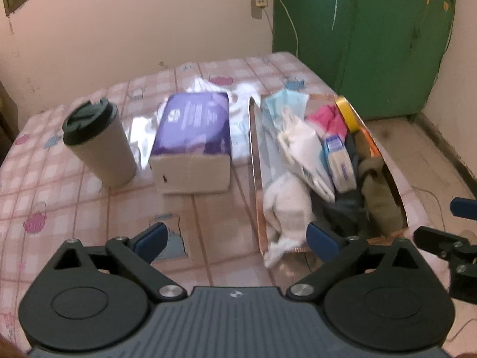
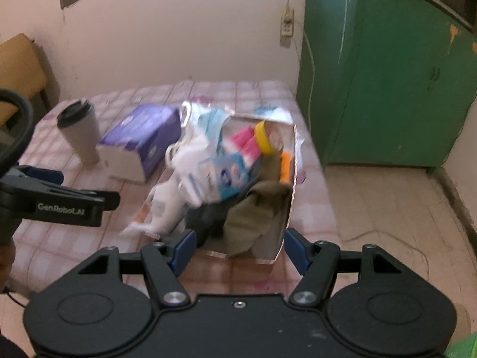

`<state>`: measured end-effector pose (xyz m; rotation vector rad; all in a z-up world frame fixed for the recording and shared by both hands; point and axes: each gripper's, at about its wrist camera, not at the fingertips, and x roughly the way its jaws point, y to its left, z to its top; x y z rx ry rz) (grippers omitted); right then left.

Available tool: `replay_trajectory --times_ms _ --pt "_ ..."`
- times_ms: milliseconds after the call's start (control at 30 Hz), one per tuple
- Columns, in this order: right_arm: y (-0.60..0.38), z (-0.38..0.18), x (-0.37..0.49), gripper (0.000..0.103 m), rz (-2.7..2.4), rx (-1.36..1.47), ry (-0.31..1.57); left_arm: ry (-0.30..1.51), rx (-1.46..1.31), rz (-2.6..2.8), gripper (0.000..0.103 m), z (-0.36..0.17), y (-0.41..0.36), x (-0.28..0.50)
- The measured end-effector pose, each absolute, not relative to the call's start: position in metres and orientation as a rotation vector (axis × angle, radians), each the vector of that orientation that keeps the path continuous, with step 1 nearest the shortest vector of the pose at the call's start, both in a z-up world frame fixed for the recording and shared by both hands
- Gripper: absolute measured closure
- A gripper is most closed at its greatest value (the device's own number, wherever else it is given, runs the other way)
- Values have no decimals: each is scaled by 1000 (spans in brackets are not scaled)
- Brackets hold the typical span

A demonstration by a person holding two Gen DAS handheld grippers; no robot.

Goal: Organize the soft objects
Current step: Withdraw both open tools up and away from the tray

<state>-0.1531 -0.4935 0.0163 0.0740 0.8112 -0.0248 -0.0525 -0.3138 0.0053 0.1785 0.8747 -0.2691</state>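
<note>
A shiny cardboard box (image 1: 254,161) (image 2: 290,197) stands on the pink checked table, packed with soft things: a white cloth (image 1: 286,205) (image 2: 164,205), an olive cloth (image 1: 380,200) (image 2: 253,217), dark fabric (image 1: 342,208), a pink cloth (image 1: 328,117) (image 2: 246,140), blue face masks (image 1: 283,101), white packets (image 1: 307,152) and a yellow tape roll (image 1: 347,113) (image 2: 263,137). My left gripper (image 1: 235,235) is open and empty over the table just left of the box. My right gripper (image 2: 238,249) is open and empty at the box's near end.
A grey tumbler with a black lid (image 1: 98,143) (image 2: 79,128) and a purple tissue box (image 1: 192,143) (image 2: 140,143) stand left of the box. A green cabinet (image 1: 357,38) (image 2: 387,68) stands behind on the right. The table's edge drops to a tiled floor (image 2: 387,208).
</note>
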Motion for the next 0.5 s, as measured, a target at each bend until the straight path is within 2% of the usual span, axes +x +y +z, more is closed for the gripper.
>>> replay_trajectory --times_ms 500 --pt "-487 10 -163 25 -35 65 842 906 168 -277 0 -3 -314 -75"
